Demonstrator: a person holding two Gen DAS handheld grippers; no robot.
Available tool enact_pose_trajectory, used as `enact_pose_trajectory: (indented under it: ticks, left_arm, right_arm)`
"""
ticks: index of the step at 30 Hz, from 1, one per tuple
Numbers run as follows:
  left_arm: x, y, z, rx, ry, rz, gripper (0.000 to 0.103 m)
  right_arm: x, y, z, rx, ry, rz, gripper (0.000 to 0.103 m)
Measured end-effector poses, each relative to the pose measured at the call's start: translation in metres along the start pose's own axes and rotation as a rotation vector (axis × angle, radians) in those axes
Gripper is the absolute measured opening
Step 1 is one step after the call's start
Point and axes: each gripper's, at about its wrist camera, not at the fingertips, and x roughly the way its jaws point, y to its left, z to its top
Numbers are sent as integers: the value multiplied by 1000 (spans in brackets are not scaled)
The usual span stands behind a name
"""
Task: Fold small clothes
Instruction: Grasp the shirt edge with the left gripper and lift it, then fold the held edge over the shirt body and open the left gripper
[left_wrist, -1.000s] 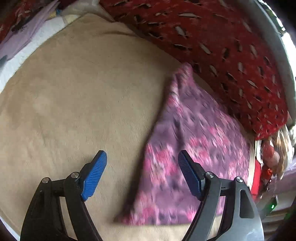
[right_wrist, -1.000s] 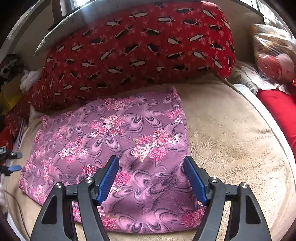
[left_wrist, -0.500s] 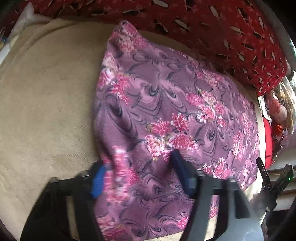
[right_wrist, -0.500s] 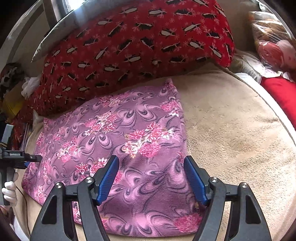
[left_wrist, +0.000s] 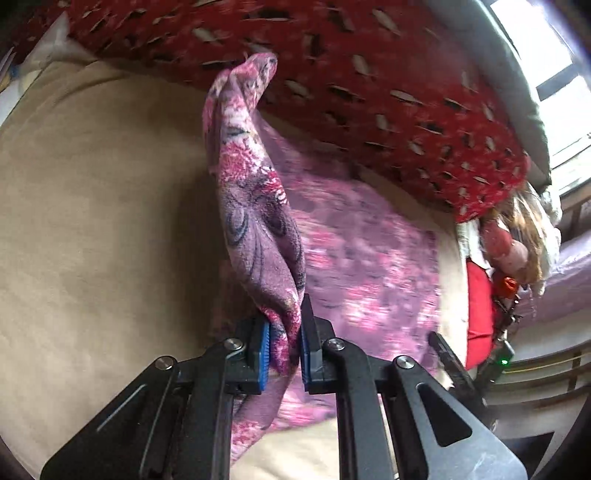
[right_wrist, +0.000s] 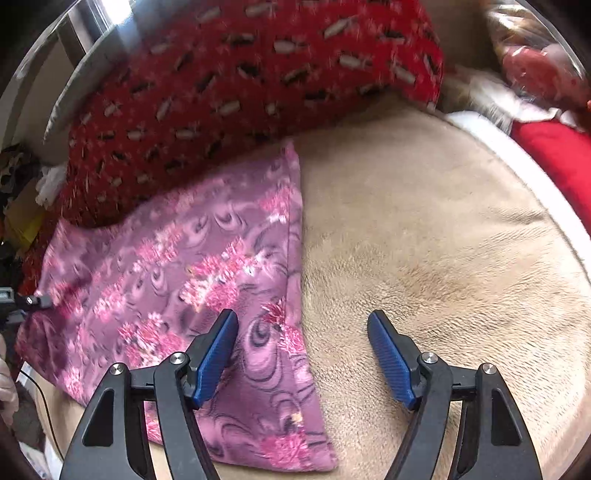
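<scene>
A purple cloth with pink flowers (right_wrist: 207, 258) lies flat on a beige blanket (right_wrist: 424, 240). My left gripper (left_wrist: 284, 332) is closing its jaws, and the blue pads pinch the cloth's left edge. That edge (left_wrist: 258, 221) is raised off the blanket in a standing fold, while the rest lies flat behind it. My right gripper (right_wrist: 302, 317) is open and hovers over the cloth's right edge near the front corner. Its left finger is above the cloth and its right finger above bare blanket, with nothing gripped. The left gripper's tip (right_wrist: 33, 301) shows at the cloth's far left.
A big red patterned pillow (left_wrist: 369, 74) lies right behind the cloth, also seen in the right wrist view (right_wrist: 240, 92). A red cushion (right_wrist: 554, 155) and a bagged soft toy (left_wrist: 509, 243) sit off the blanket's right side. A gloved hand (right_wrist: 5, 384) shows at the left edge.
The left gripper moved onto the cloth's left edge, closed on it and lifted it into a fold. The right gripper slid right, from over the cloth's middle to its right edge, staying open.
</scene>
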Motion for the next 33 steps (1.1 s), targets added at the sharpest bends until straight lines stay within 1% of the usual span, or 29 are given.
enact_pose_trajectory:
  ticks: [3,7,11,13,14,15,16,17,18,20,22,24,28,31,33]
  left_arm:
    - [-3,-20,-7,-8,2,-32,10]
    - [2,-44,-11,-14,5,-42,10]
    - [11,-62,-12,-28,19,-52,10]
    - [14,-68,-13,-38,27,-55,10]
    - [17,-72,-13,-48,34,-59,10]
    - [19,-75,-14,-54,37,-61,10]
    - [22,-79,-14,-61,41,-64,10]
    - [25,-84,-15,-66,44,-67,10]
    - [27,-88,-15,-69,46,-70,10]
    - [34,-102,-16,-74,54,-83,10]
    - [41,-114,-16,-70,61,-94,10]
    - [53,-132,-17,-61,75,-108,10]
    - [82,-160,-21,-35,116,-122,10]
    - [111,-174,-30,-13,165,-107,10]
    - [130,-173,-35,-12,194,-84,10]
  right_arm:
    - [-6,4,4,-40,-23,10,74]
    - [-19,1,8,-59,-75,34,74]
    - [-25,-15,8,-85,-114,31,74]
    - [-21,-27,4,-76,-112,15,75]
    - [-16,-36,1,-55,-96,18,74]
    - [-10,-45,-3,-18,-82,34,74]
    - [-9,-49,-6,-1,-98,54,74]
    - [-10,-50,-8,3,-128,66,77]
    - [-9,-48,-9,-11,-126,60,79]
    - [-6,-39,-11,-58,-122,38,87]
    - [-3,-31,-12,-95,-118,17,89]
    - [-3,-31,-13,-94,-121,22,89]
    - [-5,-41,-14,-60,-136,72,89]
    - [-5,-42,-14,-56,-141,80,89]
    - [-6,-43,-15,-57,-143,80,89]
